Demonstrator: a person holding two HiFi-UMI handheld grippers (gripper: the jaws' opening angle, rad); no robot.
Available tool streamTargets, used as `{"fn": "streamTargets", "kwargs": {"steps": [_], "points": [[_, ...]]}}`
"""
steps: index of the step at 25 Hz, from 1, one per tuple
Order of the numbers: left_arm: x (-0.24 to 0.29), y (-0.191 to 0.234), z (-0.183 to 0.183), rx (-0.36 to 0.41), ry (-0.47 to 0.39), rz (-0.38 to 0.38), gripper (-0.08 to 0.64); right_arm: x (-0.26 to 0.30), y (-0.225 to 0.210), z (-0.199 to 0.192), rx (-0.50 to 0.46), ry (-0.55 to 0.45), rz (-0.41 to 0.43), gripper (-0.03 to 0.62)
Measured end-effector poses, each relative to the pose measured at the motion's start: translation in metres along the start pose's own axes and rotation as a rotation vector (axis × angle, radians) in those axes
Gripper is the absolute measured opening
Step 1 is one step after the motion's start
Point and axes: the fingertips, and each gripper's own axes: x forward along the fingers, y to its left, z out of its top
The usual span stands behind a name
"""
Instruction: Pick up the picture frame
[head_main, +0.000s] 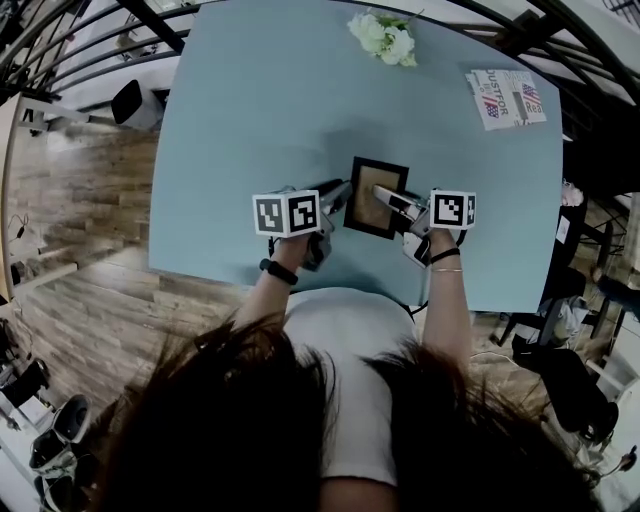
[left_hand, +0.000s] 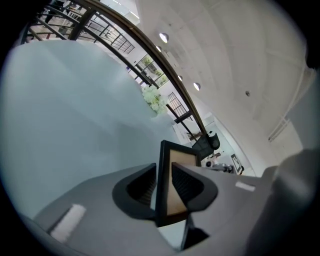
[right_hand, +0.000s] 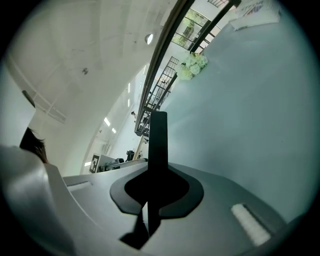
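Observation:
The picture frame (head_main: 375, 197), black-rimmed with a tan middle, hangs over the pale blue table (head_main: 260, 120) in the head view. My left gripper (head_main: 338, 194) is shut on the frame's left rim and my right gripper (head_main: 388, 199) is shut on its right rim. In the left gripper view the picture frame (left_hand: 167, 172) stands edge-on between the dark pads (left_hand: 187, 184). In the right gripper view the picture frame (right_hand: 158, 150) shows only as a thin black edge clamped between the jaws.
A bunch of white flowers (head_main: 384, 37) lies at the table's far edge, and a printed paper (head_main: 506, 98) lies at the far right. A black railing runs beyond the table. Wooden floor lies to the left.

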Motion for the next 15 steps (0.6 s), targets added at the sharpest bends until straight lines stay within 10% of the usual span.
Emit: {"fn": "streamTargets", "kwargs": {"steps": [15], "points": [[-0.043, -0.049, 0.034, 0.156, -0.152, -0.033, 0.15, -0.028, 0.053, 0.011, -0.225, -0.079, -0.044, 0.011]]}}
